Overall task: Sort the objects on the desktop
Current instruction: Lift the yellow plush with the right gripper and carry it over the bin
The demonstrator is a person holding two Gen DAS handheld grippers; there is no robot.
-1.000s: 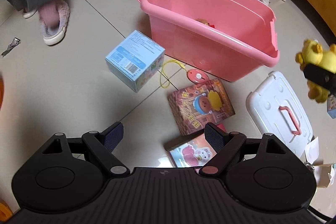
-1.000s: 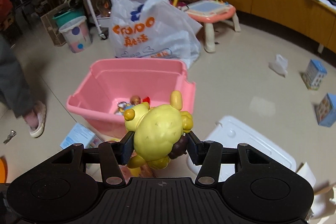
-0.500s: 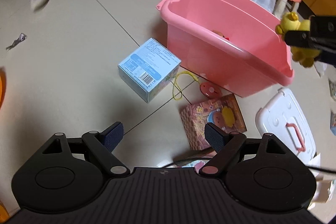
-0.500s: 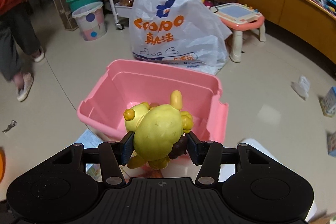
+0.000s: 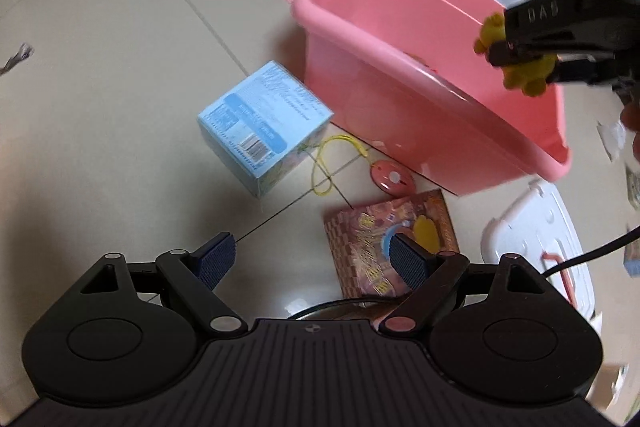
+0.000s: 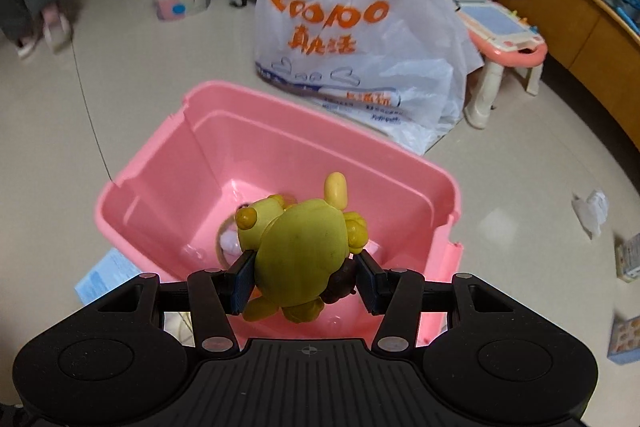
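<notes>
Our right gripper [image 6: 304, 283] is clamped on the yellow plush toy [image 6: 300, 251], its pads pressing the toy's sides, and we hold it directly above the open pink storage bin [image 6: 420, 175] — the toy hangs over the bin's inside, nearer the near wall than the far one. That is the relation the coming move turns on: the bin's floor lies straight below the toy, so we judge that letting go would drop it in beside the small toys already lying at the bottom, which the plush partly hides. In the left wrist view the same toy shows above the bin's right end.

Our left gripper [image 5: 312, 259] has its jaws wide apart and nothing between them. It points down at the floor, where a brown patterned picture card [image 5: 388, 247] lies just ahead of its right finger. Further out sit a pink oval trinket on a yellow cord [image 5: 390, 178] and a light-blue carton [image 5: 264, 127], both near the bin's front wall — the left hand is clearly the nearer one for these. A white lid with a red handle [image 5: 536, 255] lies at the right, and a white shopping bag [image 6: 360, 39] stands behind the bin.
</notes>
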